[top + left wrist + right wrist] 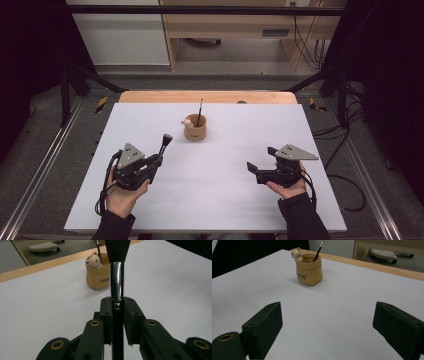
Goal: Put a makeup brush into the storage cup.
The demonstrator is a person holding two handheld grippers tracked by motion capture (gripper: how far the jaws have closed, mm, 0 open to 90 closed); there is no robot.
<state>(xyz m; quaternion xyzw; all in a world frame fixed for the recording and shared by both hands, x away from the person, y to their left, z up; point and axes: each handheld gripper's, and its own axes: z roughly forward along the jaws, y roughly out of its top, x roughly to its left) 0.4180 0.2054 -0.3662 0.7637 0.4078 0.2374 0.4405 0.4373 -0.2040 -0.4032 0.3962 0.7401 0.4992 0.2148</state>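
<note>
Makeup brush [164, 144] clamped upright in left gripper [161, 157], near side of tan pot [195, 128].
Right gripper [260, 161] gaping wide, empty; thin brush [200, 111] standing inside pot.

Small dark printed wording on front of tan holder pot [308, 270], below rim; letters too small and blurred for reading. Same print partly seen on pot side in left gripper view, cut off by brush ferrule [116, 280]; not legible there either. Yellow-and-black hazard striping on floor markers [101, 104] beside table's far corners; no wording on it. No other label, brand, number or sign legible anywhere.
</note>
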